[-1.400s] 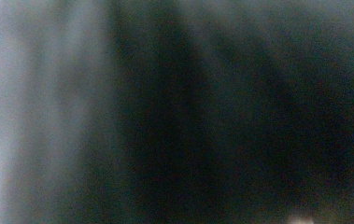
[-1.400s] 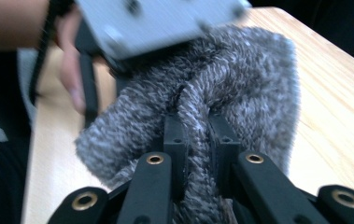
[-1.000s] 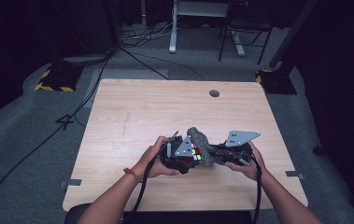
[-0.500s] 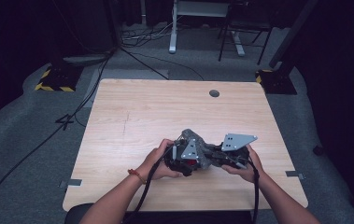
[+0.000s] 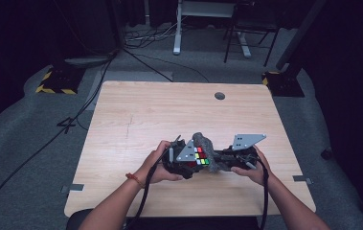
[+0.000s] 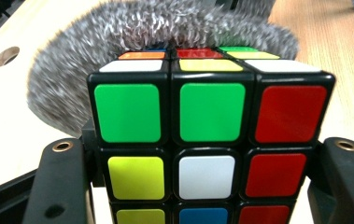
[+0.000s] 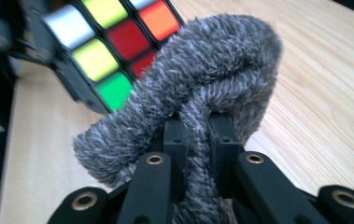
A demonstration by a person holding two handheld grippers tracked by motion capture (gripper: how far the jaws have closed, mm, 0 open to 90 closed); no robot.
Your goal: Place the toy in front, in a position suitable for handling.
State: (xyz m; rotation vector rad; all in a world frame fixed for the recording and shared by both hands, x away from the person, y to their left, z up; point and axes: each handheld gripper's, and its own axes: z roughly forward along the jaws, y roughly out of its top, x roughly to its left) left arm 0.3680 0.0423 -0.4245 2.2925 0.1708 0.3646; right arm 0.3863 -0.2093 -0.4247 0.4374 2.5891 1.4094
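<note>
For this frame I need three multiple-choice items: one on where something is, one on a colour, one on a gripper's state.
1. Where is the fluffy grey cloth relative to the multicoloured puzzle cube?
A. Pressed against the cube
B. Far across the wooden table
C. On the floor

2. In the left gripper view, what colour is the centre sticker of the cube face towards the camera?
A. Blue
B. White
C. Orange

3. What is the right gripper doing?
A. Open above the table
B. Shut on the cube
C. Shut on the cloth

Answers:
1 A, the grey pile lies against the cube's far side in both gripper views.
2 B, a white square sits in the middle of that face.
3 C, its black jaws pinch a fold of cloth, while the left gripper clamps the cube.
</note>
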